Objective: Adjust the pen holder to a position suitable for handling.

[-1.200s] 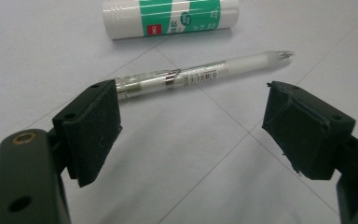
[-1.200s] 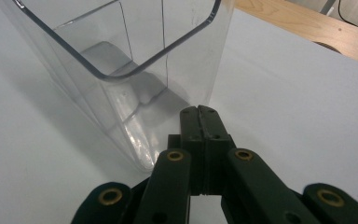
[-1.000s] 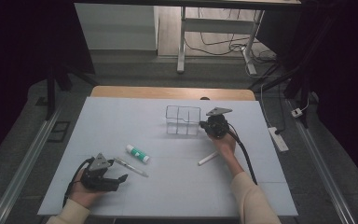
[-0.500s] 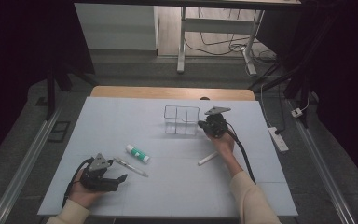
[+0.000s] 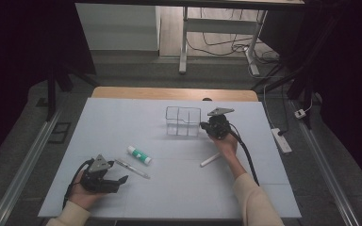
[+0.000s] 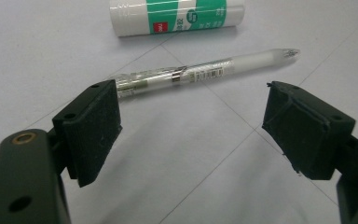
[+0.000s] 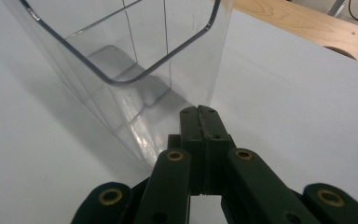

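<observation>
Clear plastic makes up the pen (image 6: 205, 74), which lies flat on the pale bench (image 5: 122, 117) just ahead of the left tool (image 6: 191, 126). That tool's black padded jaws stand wide apart with nothing between them, the pen's near end lying just past the left-hand pad. A green-and-white glue stick (image 6: 175, 16) lies beyond the pen, close but not touching it. In the high view the left tool (image 5: 115, 181) rests near the front left of the bench, the pen (image 5: 132, 168) and glue stick (image 5: 139, 154) just to its right.

The right tool (image 7: 199, 112) has its jaws pressed flat together, holding nothing, with its tips against or just beside the wall of a clear divided box (image 7: 135, 60); contact cannot be told for sure. A white stick (image 5: 210, 159) lies near the right hand.

The pen looks light, stiff and smooth, so it would likely roll or slide on the bench if nudged from one side. The best hold seems to be across the barrel near its middle, by the metal band and printed label, with both pads closing squarely from either side.
</observation>
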`<move>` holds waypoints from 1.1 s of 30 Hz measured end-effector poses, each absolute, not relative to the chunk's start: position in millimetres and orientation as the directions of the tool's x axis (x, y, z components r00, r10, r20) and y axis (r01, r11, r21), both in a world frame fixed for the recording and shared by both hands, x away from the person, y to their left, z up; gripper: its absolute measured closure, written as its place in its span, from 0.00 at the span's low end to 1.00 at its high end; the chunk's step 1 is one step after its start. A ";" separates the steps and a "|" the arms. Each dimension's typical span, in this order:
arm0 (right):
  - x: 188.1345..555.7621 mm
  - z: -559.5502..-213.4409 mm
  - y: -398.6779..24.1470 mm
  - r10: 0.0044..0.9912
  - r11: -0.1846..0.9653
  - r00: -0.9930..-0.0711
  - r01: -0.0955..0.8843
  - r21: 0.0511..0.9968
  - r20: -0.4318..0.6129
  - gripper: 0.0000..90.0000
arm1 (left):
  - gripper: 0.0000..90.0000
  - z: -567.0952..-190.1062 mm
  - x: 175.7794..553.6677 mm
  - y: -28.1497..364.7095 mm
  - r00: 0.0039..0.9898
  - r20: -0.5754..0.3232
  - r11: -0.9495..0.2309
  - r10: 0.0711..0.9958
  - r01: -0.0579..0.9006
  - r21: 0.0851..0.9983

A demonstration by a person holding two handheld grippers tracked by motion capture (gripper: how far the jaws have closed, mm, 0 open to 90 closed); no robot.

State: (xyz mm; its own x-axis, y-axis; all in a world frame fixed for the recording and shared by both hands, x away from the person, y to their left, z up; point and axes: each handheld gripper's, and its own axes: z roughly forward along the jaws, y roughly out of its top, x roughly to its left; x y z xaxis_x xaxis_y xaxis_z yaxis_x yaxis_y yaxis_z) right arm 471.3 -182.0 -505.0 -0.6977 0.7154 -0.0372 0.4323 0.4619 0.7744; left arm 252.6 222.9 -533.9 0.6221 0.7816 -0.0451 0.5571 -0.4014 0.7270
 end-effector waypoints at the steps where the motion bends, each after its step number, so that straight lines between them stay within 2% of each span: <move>1: 469.9 -504.4 -182.4 0.715 0.460 -0.698 0.430 0.776 -0.037 0.99 | 0.22 -533.7 252.5 222.9 0.623 -0.046 -0.401 0.781 0.556 0.728; 16: 434.6 -496.2 -208.8 0.724 0.431 -0.690 0.429 0.794 -0.021 0.98 | 0.22 -533.2 254.9 221.9 0.637 -0.050 -0.405 0.769 0.546 0.734; 20: 425.3 -496.0 -214.0 0.726 0.436 -0.687 0.422 0.795 -0.033 0.84 | 0.22 -533.7 256.5 222.0 0.636 -0.052 -0.404 0.770 0.549 0.732; 25: 414.5 -490.6 -226.2 0.734 0.387 -0.679 0.448 0.806 0.025 0.62 | 0.22 -534.4 257.7 222.6 0.635 -0.040 -0.413 0.772 0.548 0.728; 33: 384.3 -488.3 -250.9 0.715 0.391 -0.699 0.414 0.822 0.012 0.50 | 0.22 -535.7 258.9 224.7 0.631 -0.044 -0.409 0.775 0.553 0.726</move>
State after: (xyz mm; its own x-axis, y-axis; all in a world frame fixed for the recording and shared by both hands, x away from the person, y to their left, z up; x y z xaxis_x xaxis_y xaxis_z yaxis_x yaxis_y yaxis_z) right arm 384.3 -250.9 -488.3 -0.6994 0.7146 0.0118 0.4137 0.3913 0.8220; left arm 258.9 224.7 -535.7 0.6305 0.7749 -0.0439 0.5533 -0.4091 0.7256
